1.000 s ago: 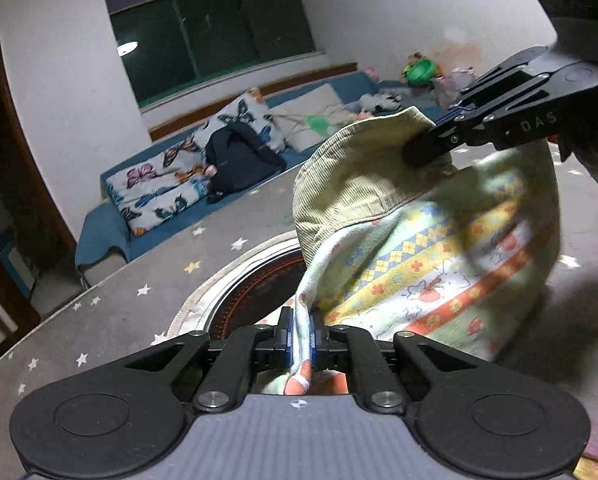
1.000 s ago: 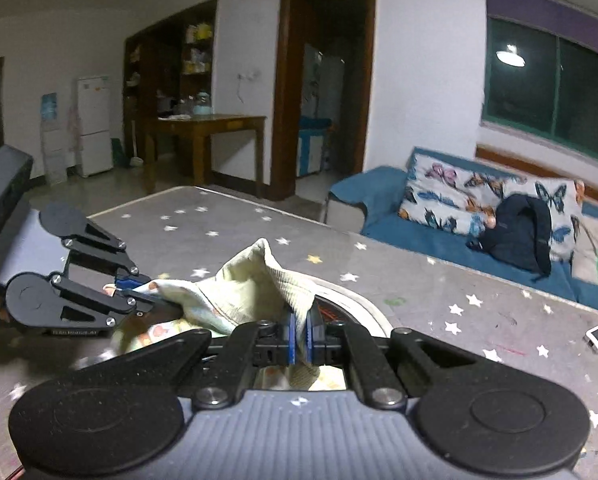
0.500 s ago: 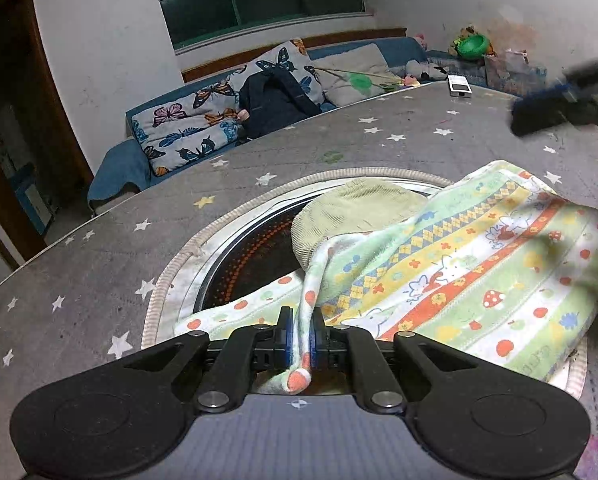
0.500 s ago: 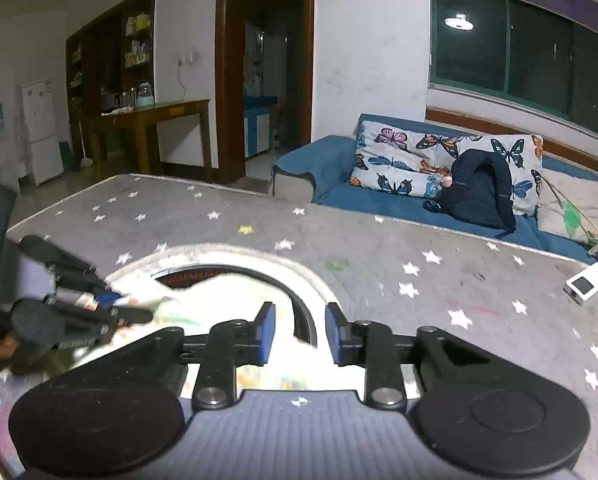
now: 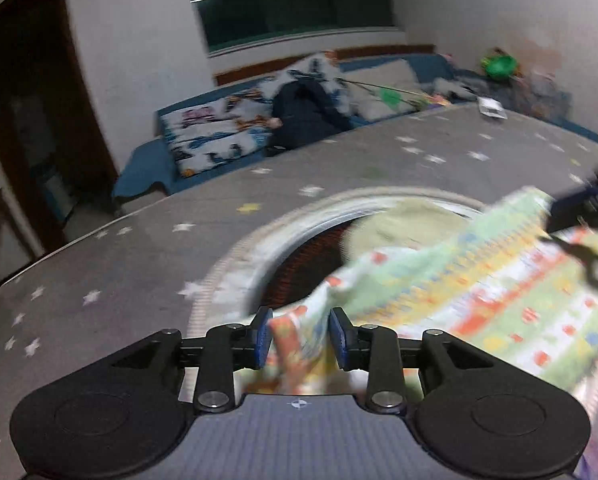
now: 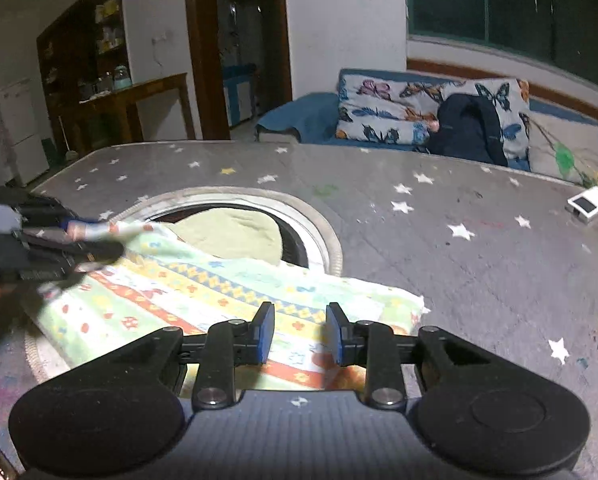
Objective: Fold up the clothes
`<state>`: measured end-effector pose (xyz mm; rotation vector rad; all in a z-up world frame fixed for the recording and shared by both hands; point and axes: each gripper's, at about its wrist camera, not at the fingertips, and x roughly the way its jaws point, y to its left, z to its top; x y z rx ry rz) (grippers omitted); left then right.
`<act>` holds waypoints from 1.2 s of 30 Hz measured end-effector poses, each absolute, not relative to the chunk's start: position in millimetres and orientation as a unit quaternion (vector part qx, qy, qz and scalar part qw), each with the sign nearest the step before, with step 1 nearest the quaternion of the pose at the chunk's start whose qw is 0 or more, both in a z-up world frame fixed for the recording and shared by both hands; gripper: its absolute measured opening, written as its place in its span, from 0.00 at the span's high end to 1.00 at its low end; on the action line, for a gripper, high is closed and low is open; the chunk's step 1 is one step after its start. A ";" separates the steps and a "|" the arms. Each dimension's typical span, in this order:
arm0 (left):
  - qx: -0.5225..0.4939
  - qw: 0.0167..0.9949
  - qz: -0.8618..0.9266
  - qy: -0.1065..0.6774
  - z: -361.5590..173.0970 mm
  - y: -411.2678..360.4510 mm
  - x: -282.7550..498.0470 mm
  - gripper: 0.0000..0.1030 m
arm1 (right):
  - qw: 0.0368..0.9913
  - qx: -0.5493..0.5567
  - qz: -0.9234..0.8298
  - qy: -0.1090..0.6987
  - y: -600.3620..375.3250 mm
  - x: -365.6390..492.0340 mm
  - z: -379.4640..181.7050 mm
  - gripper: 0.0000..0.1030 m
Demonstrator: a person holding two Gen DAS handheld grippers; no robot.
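Left wrist view first: at its left edge lies the grey star-printed table cover [image 5: 111, 264], then the round ringed opening [image 5: 299, 236] set into it, and across that opening the patterned garment [image 5: 459, 300], lying mostly flat with its pale green lining [image 5: 403, 220] showing at the far side. The left gripper [image 5: 299, 338] has its blue pads spread, with a bunched corner of the cloth standing loosely between them; this view is smeared, so whether a pad touches the cloth I cannot tell. Further right, the right gripper [image 5: 579, 204] shows as a dark blur above the garment's far edge. Right wrist view, again from the left: the left gripper [image 6: 79, 236] sits at the cloth's corner, the garment [image 6: 227, 292] spreads across the middle, and the right gripper [image 6: 299, 334] hovers over its near edge, pads apart and holding nothing. Off to the right a small white device [image 6: 589, 205] rests on the table. By my judgement this is a pause between grips. To fold well, each gripper should take a true corner or hem, pinching both layers together, and the two should lift evenly, so the striped face lands square and no slack drops into the opening.
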<state>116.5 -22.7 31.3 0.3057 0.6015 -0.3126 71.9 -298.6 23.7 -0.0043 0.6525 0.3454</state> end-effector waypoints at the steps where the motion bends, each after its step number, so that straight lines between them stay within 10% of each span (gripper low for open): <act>1: 0.144 0.935 -0.137 0.294 33.4 -17.7 120.1 0.66 | 0.932 -0.002 0.166 0.323 -299.7 73.6 21.3 0.73; 36: 0.157 0.927 -0.207 0.271 24.6 -73.4 62.9 0.67 | 0.913 -0.041 0.261 0.310 -235.0 55.5 21.5 0.60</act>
